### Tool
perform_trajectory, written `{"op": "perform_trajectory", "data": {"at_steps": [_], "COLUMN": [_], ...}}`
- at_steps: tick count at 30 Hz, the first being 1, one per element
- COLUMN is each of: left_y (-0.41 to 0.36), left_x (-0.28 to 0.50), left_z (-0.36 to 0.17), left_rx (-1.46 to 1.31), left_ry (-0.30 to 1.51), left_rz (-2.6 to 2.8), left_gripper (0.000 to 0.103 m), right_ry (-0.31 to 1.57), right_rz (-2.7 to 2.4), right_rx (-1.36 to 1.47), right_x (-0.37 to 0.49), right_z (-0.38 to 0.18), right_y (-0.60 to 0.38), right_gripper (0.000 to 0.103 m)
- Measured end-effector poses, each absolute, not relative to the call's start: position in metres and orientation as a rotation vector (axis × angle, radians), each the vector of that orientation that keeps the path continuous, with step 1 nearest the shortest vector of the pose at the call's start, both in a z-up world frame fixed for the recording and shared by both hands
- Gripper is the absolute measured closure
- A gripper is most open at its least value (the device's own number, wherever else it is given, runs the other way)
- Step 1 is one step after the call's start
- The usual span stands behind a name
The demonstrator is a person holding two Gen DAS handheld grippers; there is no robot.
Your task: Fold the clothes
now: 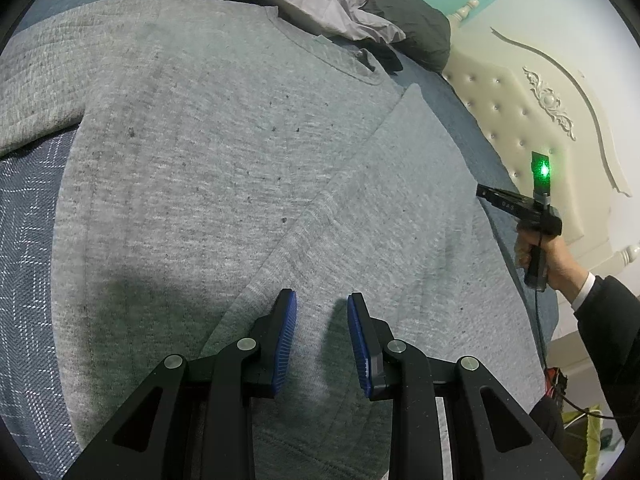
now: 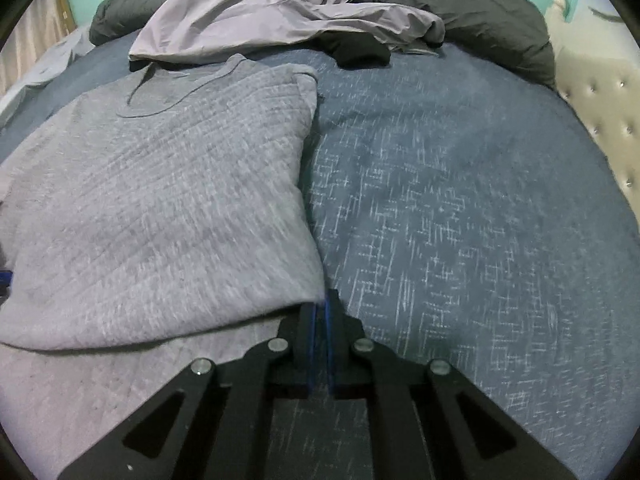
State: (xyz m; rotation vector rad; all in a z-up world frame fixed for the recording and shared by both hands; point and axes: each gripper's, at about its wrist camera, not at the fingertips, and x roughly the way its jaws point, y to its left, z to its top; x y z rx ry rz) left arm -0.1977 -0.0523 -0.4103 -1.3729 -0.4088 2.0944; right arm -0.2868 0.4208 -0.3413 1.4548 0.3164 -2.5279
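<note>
Looking down the left wrist camera first: the grey sweatshirt (image 1: 224, 168) is spread over the blue patterned bedspread (image 1: 28, 240), collar at the far end, hem near, so its long axis runs near to far. One sleeve (image 1: 360, 216) is folded diagonally across the body. The left gripper (image 1: 322, 340) hangs right over that sleeve, blue pads apart, nothing pinched between them. Way off on the right edge you can see a hand (image 1: 548, 256) carrying the right gripper (image 1: 486, 194), sitting at the sweatshirt's right side.

Right wrist view is kinda blurry, but the right gripper (image 2: 321, 312) has its jaws together, right at the near right corner of the folded sweatshirt (image 2: 160, 200). Can't really tell whether any fabric is caught in there. The garment lies left of these tongs, bare bedspread (image 2: 460, 220) to the right. Crumpled lilac garment (image 2: 280, 12) piled at the far end.

My guess: right hand is closer to that edge.
</note>
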Motion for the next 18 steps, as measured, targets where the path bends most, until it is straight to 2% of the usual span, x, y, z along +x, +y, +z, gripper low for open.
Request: {"op": "perform_trajectory", "data": {"at_steps": [2, 8, 10, 11, 12, 13, 18], "left_y": [-0.053, -0.052, -0.051, -0.051, -0.051, -0.051, -0.051], "left_x": [-0.198, -0.199, -0.199, -0.199, -0.199, -0.199, -0.199], "left_z": [-0.411, -0.41, -0.409, -0.408, -0.408, -0.408, -0.409], "left_rx": [-1.375, -1.377, -1.376, -1.375, -1.374, -1.374, -1.375], "left_ry": [-0.409, -0.407, -0.403, -0.403, -0.404, -0.405, -0.407], "left_rz": [2.093, 2.096, 2.097, 2.097, 2.097, 2.096, 2.092], "left_gripper": [0.075, 0.074, 0.074, 0.074, 0.074, 0.074, 0.074], "right_ry": [0.305, -0.045, -0.156, -0.186, -0.206, -0.194, -0.123], "right_rz": [-2.526, -2.601, -2.607, -2.607, -2.602, -2.583, -2.505], "right_rx": [1.452, 1.381, 1.356, 1.35, 1.347, 1.356, 1.467], "right_x": [-0.284, -0.287, -0.292, -0.295, -0.298, -0.304, -0.323], "right_z": [-0.336, -0.303, -0.295, -0.292, -0.29, -0.291, -0.311], "right_y": [0.428, 0.468, 0.472, 0.471, 0.468, 0.458, 0.419], "right_gripper": [0.1, 0.098, 0.094, 0.087, 0.081, 0.079, 0.078]}}
